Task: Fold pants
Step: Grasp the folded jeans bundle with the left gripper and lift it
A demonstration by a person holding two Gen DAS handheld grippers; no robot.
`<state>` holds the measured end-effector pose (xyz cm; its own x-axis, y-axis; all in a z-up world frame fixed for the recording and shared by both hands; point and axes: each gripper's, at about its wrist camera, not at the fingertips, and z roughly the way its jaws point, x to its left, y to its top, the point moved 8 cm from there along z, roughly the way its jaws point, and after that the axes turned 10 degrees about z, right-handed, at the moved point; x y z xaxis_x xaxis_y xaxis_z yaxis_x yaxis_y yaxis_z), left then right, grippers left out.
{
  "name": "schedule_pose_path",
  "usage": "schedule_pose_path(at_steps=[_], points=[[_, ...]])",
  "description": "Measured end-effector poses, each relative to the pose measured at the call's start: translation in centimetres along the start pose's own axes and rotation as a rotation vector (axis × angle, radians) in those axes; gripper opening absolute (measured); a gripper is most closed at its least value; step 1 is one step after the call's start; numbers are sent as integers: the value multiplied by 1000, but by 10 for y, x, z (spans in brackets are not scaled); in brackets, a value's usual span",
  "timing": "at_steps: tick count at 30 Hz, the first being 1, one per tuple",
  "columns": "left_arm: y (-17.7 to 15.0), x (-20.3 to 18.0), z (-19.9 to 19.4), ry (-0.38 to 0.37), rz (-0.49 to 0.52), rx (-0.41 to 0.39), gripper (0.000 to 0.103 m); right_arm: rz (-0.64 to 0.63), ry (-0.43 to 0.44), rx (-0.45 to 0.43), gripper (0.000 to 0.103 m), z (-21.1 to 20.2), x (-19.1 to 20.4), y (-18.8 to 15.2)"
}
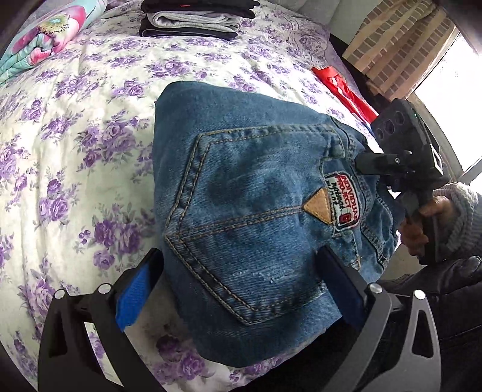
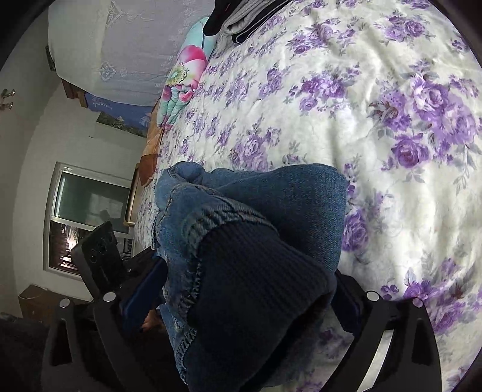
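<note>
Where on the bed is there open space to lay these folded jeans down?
Bare floral bedspread lies left of the jeans, between the rolled quilt and the left gripper. Crowded: the clothes stack at the far edge, the red item on the right.

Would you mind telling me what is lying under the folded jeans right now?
The folded jeans sit on the purple-flowered bedspread, held by the left gripper and right gripper. Whatever lies directly beneath the denim is covered and cannot be seen.

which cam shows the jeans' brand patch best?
Left wrist: the brand patch on the jeans faces the lens, lettering visible beside the back pocket. Right wrist shows only bunched denim; no patch visible.
</note>
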<state>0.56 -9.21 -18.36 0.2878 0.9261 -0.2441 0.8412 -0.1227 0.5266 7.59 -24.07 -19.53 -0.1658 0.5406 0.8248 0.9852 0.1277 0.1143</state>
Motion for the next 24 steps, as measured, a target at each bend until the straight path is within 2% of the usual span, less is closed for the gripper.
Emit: schedule_pose_path(at_steps=[12, 24], points=[[1, -5, -3, 23, 41, -20, 99, 41, -15, -8, 99, -1, -4, 5], [4, -4, 1, -13, 53, -29, 99, 59, -49, -1, 99, 6, -1, 11]])
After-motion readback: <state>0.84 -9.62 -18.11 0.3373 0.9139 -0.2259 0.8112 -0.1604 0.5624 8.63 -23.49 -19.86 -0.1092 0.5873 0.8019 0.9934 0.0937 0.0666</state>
